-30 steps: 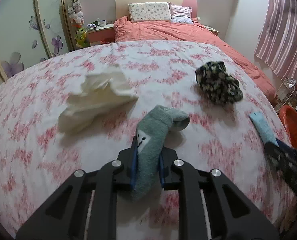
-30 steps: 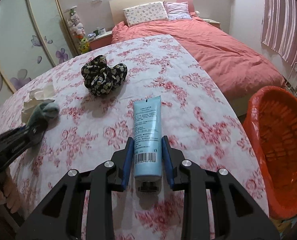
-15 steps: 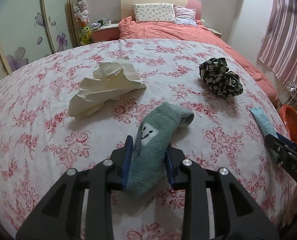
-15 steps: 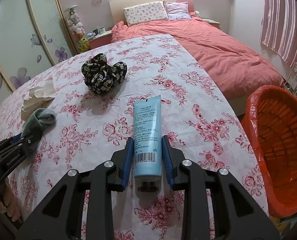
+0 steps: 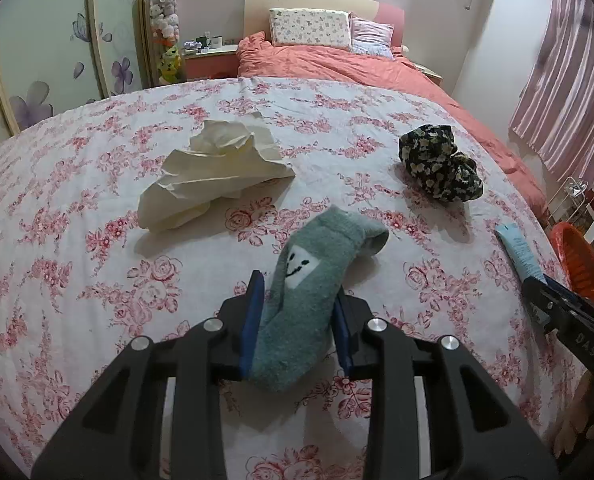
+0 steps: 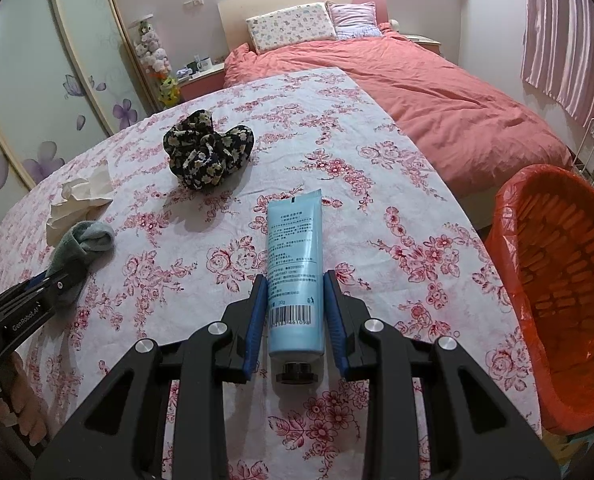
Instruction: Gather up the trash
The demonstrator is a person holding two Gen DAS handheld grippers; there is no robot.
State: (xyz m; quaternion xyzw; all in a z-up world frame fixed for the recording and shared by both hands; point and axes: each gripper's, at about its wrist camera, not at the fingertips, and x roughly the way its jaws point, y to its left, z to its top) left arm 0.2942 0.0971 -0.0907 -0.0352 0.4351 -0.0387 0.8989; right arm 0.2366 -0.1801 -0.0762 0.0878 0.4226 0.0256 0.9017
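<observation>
Left gripper: sitting at lower centre of the left wrist view, blue pads flanking a grey-green sock; the pads are lying against the sock's sides, and I cannot tell whether they are squeezing it or only bracketing it.
Sock: lying on the tabletop, smiley patch facing up, cuff pointing toward the upper right of the frame.
Right gripper: occupying lower centre of the right wrist view, fingers spread, a narrow gap showing on each side of a light blue tube.
Tube: resting flat on the floral cloth, black cap nearest the camera, crimped end pointing toward the top of the frame, barcode showing between the pads.
Crumpled paper: lying above and left of the sock in the left wrist view, apart from it.
Dark floral fabric bundle: sitting upper left of the tube in the right wrist view, well apart.
Orange basket: standing at the right edge of the right wrist view, beside the tabletop's rim, lined with an orange bag.
Bed: filling the upper right, coral cover, two pillows at the headboard.
</observation>
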